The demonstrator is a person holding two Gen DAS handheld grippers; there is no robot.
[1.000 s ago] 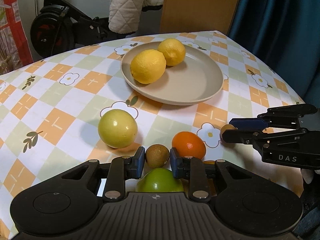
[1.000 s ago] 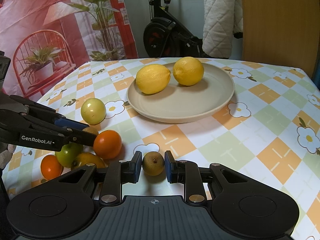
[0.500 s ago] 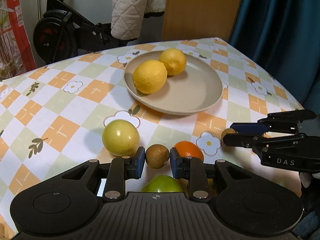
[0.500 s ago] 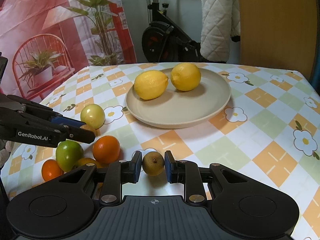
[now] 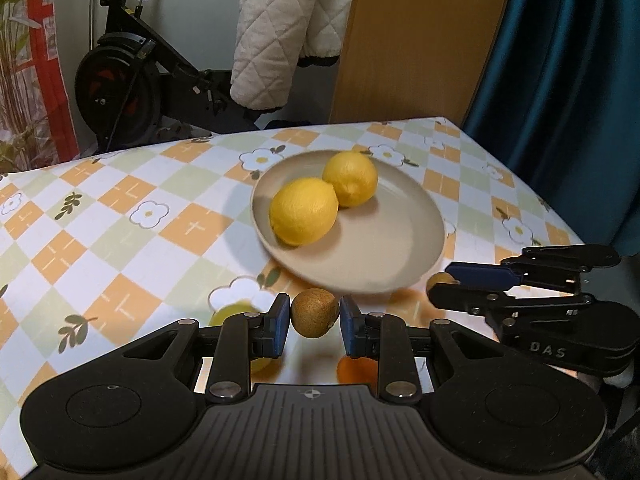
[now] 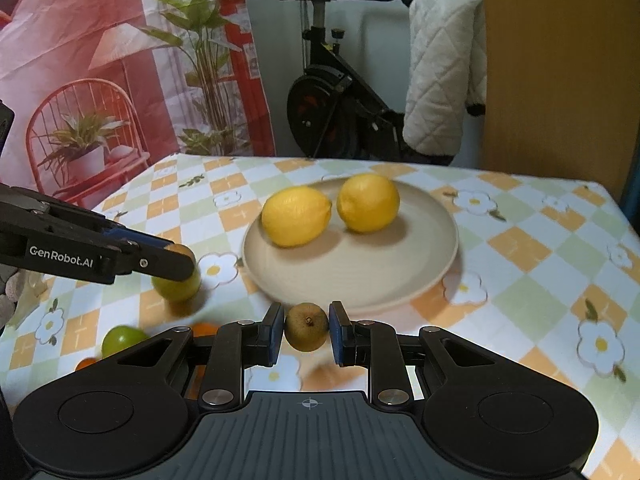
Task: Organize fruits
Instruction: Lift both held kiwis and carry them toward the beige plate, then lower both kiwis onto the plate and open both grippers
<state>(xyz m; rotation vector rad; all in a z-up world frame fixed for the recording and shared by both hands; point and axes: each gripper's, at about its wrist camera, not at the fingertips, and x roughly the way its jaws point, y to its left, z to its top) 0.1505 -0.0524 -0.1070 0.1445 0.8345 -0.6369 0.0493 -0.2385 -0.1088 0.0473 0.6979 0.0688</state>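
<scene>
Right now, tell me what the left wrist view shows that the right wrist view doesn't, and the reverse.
Only the left wrist view shows the blue curtain and the brown fruit pinched in the left gripper.

Only the right wrist view shows the red plant backdrop, the green fruit on the tablecloth, and the second brown fruit pinched in the right gripper.

Both show the plate with two lemons, the exercise bike and the white quilted jacket.

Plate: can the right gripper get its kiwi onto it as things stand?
Probably yes. The right gripper is shut on its kiwi, and the plate lies just ahead. The two lemons sit toward the far side, leaving the near part bare.
</scene>
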